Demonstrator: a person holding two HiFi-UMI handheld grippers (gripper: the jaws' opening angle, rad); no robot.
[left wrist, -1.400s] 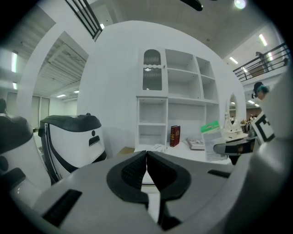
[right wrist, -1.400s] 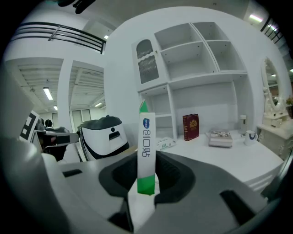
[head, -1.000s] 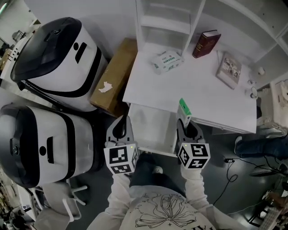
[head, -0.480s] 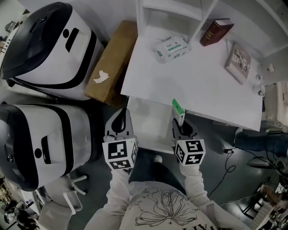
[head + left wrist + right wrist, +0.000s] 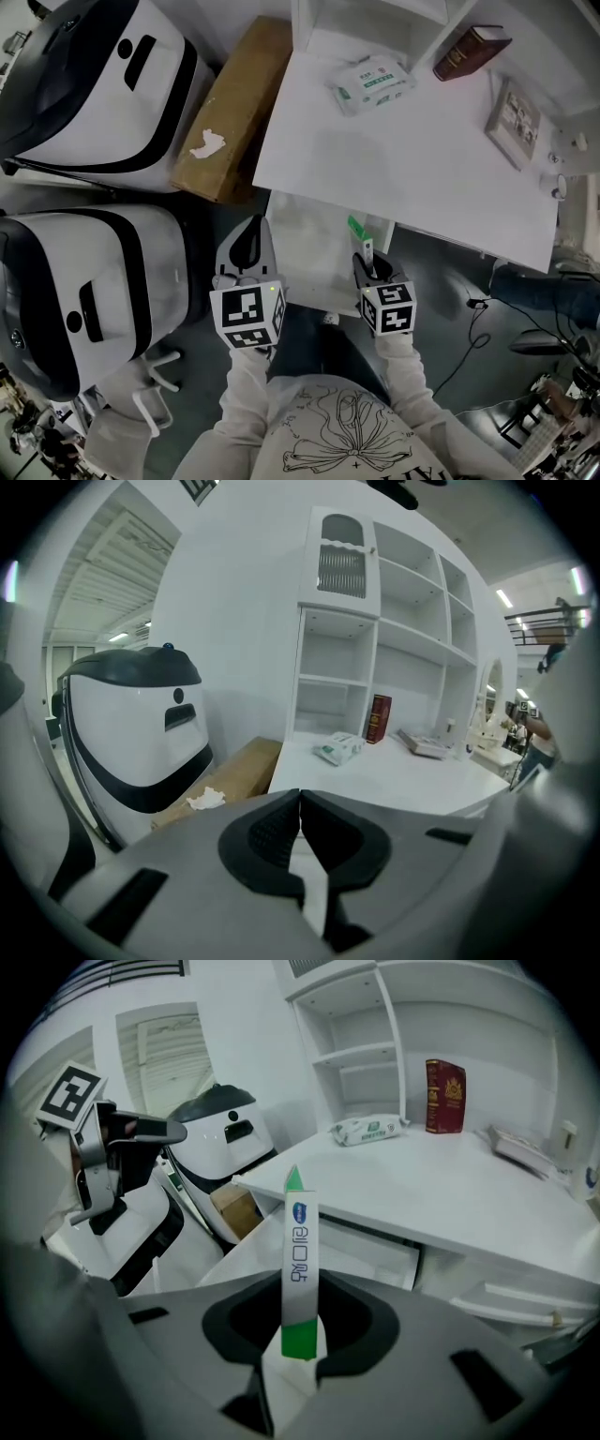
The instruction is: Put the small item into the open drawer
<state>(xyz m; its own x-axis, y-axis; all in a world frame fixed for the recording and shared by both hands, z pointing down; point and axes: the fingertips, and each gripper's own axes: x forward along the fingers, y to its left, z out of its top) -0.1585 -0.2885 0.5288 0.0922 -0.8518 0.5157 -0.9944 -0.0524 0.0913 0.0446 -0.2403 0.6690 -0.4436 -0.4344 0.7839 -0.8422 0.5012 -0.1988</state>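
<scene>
The small item is a slim white and green box (image 5: 300, 1241), standing upright between the jaws of my right gripper (image 5: 298, 1330), which is shut on its lower end. In the head view the box (image 5: 358, 232) and right gripper (image 5: 373, 268) hang over the right side of the open white drawer (image 5: 309, 246), which is pulled out from under the white desk (image 5: 412, 164). My left gripper (image 5: 253, 230) is by the drawer's left edge. Its jaws (image 5: 300, 803) are shut with nothing between them. In the right gripper view the drawer (image 5: 375, 1246) lies just beyond the box.
On the desk lie a pack of wipes (image 5: 371, 82), a dark red book (image 5: 472, 52) and a booklet (image 5: 515, 110). A cardboard box (image 5: 230, 112) and two big white and black machines (image 5: 89, 75) (image 5: 84, 291) stand left. A person's leg (image 5: 548, 286) is right.
My right gripper has carried the box a little left and nearer to me, from beside the drawer's right wall to over the drawer. The left gripper stays shut by the drawer's left edge.
</scene>
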